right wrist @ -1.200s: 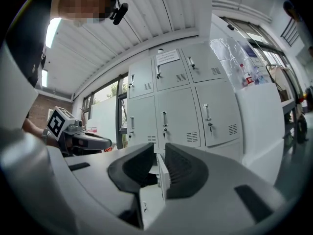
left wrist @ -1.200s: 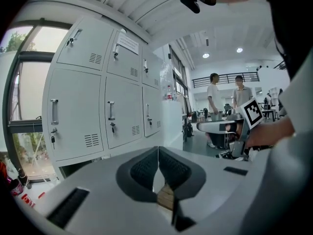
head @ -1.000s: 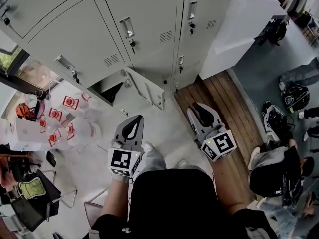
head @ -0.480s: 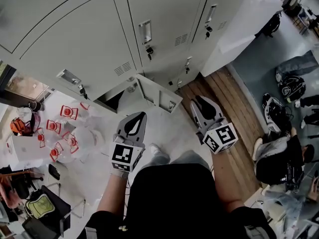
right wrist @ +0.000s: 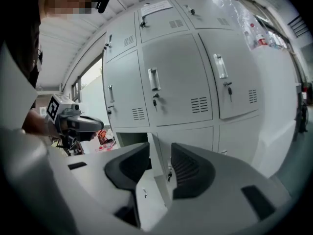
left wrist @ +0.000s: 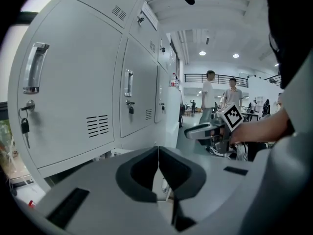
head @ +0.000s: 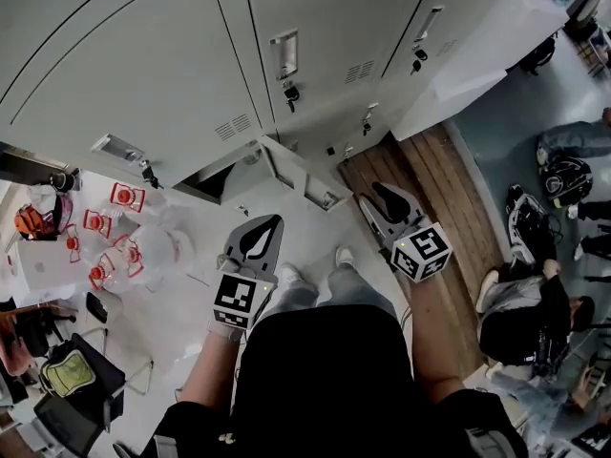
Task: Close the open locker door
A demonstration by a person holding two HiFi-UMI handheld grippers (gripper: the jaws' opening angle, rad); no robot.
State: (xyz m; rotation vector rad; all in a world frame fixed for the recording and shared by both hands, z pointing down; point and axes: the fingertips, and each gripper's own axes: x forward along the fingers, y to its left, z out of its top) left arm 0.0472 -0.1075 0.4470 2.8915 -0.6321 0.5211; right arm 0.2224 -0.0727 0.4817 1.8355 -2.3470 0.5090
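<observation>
While a person is standing before a bank of grey lockers (head: 315, 27), red-and-white items (head: 125, 197) are lying scattered on the pale floor (head: 191, 303) at the far left of the head view, at about 9 o'clock from the left gripper (head: 271, 224). That gripper is hovering clenched, its jaws meeting flush with nothing between them, as its own view is showing. At 1 o'clock from it, the open locker door (head: 298, 175) is hanging ajar on the bottom row, swung out from a dark compartment (head: 215, 177) toward the person. The right gripper (head: 372, 197) is hovering just beside the door's free edge, which is lying at its 10 o'clock. Its jaws are opening, and in the right gripper view the door's edge is showing in the gap between them, with neither pad pressing on it. Whether that edge is sitting inside the jaws or just beyond them cannot be told. Farther right, a strip of wooden floor (head: 449, 208) is running alongside the lockers, and at 4 o'clock from the right gripper a person in dark clothes (head: 520, 322) is sitting low.
</observation>
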